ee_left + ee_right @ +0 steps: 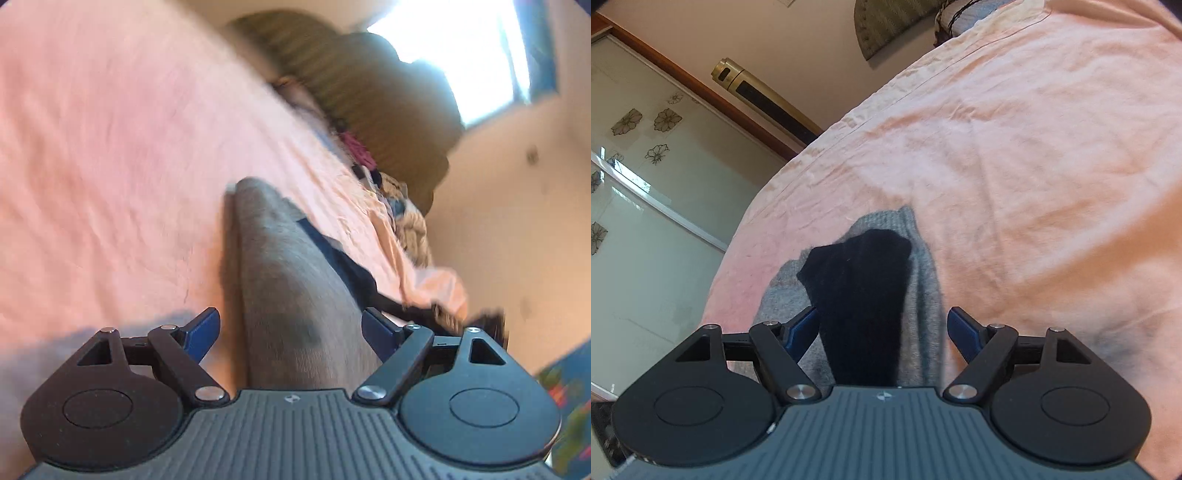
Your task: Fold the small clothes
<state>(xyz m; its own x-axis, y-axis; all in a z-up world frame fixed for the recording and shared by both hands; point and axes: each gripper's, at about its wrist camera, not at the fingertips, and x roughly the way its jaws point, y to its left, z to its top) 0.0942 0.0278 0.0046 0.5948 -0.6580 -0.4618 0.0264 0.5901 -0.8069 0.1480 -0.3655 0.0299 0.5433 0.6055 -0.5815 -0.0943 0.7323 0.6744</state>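
In the left wrist view a grey sock (291, 288) lies lengthwise on the pink bedsheet (110, 166), running between the spread blue fingers of my left gripper (291, 328); a dark blue piece (343, 258) shows along its right side. The jaws stand wide and do not pinch the sock. In the right wrist view a black sock (864, 295) lies on top of a grey sock (923, 288) on the sheet (1034, 166), both between the spread fingers of my right gripper (882, 328), which is open.
An olive striped pillow (369, 92) and a heap of mixed clothes (399, 206) lie at the bed's far side. A bright window (461, 55) is beyond. The bed edge (746, 221), a gold tower appliance (764, 99) and a sliding wardrobe door (639, 184) show on the right gripper's left.
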